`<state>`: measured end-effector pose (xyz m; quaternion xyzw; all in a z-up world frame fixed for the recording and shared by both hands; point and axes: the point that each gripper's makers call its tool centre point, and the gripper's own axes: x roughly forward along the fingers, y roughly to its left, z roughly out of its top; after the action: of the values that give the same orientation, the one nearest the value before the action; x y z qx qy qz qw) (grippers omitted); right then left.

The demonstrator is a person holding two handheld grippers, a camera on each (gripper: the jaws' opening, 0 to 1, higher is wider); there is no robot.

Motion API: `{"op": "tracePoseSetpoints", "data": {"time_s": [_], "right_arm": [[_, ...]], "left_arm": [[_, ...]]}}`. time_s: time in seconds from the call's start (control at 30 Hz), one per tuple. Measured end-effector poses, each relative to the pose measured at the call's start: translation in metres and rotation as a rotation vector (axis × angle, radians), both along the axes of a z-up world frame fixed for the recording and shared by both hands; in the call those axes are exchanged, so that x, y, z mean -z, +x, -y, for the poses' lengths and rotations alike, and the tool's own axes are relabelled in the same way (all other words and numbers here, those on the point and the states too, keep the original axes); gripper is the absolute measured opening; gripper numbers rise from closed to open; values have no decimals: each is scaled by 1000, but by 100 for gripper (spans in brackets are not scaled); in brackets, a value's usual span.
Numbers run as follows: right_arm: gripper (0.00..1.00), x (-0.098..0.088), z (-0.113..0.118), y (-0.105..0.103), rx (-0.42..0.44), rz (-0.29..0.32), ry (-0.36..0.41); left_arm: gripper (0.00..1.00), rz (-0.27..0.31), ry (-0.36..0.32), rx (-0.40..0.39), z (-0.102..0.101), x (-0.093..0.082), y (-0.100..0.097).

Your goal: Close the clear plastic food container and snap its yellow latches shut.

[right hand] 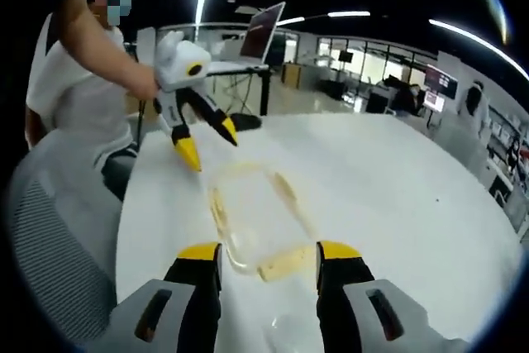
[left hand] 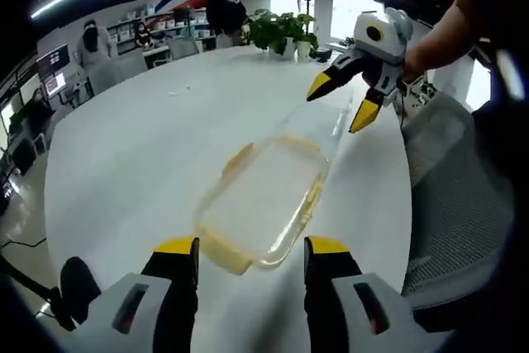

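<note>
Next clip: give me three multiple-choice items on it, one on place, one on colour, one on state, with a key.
1. The container rests on:
A. a white table
B. a chair
C. the floor

2. The gripper jaw tips are:
A. red
B. yellow
C. green

3. The jaws of the right gripper are:
A. shut on a latch
B. shut on the lid
C. open, holding nothing

Key: 1 A, it lies flat on the white top; 2 B, both the left gripper and right have yellow tips; 3 C, its jaws spread apart above the container.
</note>
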<state>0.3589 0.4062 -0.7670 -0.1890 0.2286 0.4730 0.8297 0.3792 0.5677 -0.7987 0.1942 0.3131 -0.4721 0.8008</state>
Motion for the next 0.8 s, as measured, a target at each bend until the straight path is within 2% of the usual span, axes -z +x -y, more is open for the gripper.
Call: {"op": "tracePoseSetpoints", "data": {"time_s": [0.2,0.37,0.43,0.47,0.57,0.63,0.7,0.8], "right_arm": [[43,0,-1,3,-19,5,3],[44,-5,-1,10,-1,6,21],[41,0,1,10,-3,-25,-18],[39,1,1,11,-25,-15,-51],[39,-2,-6,15,-49,-19,-64],[38,3,-9,18,-72,-29,-96],[38,9,-12,16,-99,-66,-116],[38,18,-11,15,-148,-67,-175]], "left_arm": [[50,9,39,43,-2,2,8],[50,12,68,75,-2,5,14],[50,10,72,85,-1,6,15],[50,10,73,87,-1,6,15],[50,12,81,102,0,5,15],[50,9,86,111,0,6,15],[50,8,98,126,-1,9,15],[50,5,116,148,-1,12,15]]}}
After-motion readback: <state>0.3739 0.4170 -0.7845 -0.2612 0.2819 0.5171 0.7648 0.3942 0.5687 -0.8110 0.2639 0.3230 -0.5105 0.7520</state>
